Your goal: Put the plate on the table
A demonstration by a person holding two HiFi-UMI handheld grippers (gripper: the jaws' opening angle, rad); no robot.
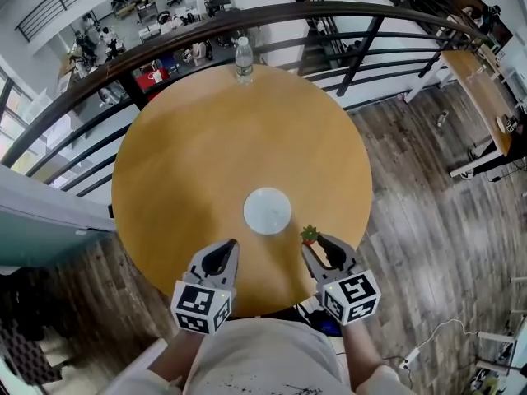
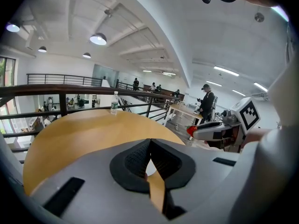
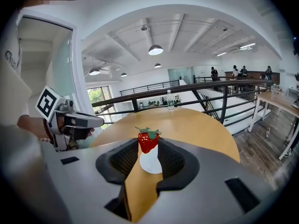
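Note:
A small round white plate [image 1: 267,211] lies flat on the round wooden table [image 1: 181,155], a little toward me from its middle. My right gripper [image 1: 310,241] hovers over the table's near edge, just right of the plate, shut on a red strawberry [image 1: 310,234] with a green top. In the right gripper view the strawberry [image 3: 148,141] sits between the jaw tips, with the plate [image 3: 150,163] on the table just beyond. My left gripper [image 1: 230,247] hangs near the edge to the plate's left, shut and empty. A sliver of the plate [image 2: 149,168] shows below its tips.
A clear water bottle [image 1: 244,60] stands at the table's far edge. A dark curved railing [image 1: 346,15] runs behind the table, with a lower floor beyond it. Wooden flooring and a long desk [image 1: 482,97] lie to the right.

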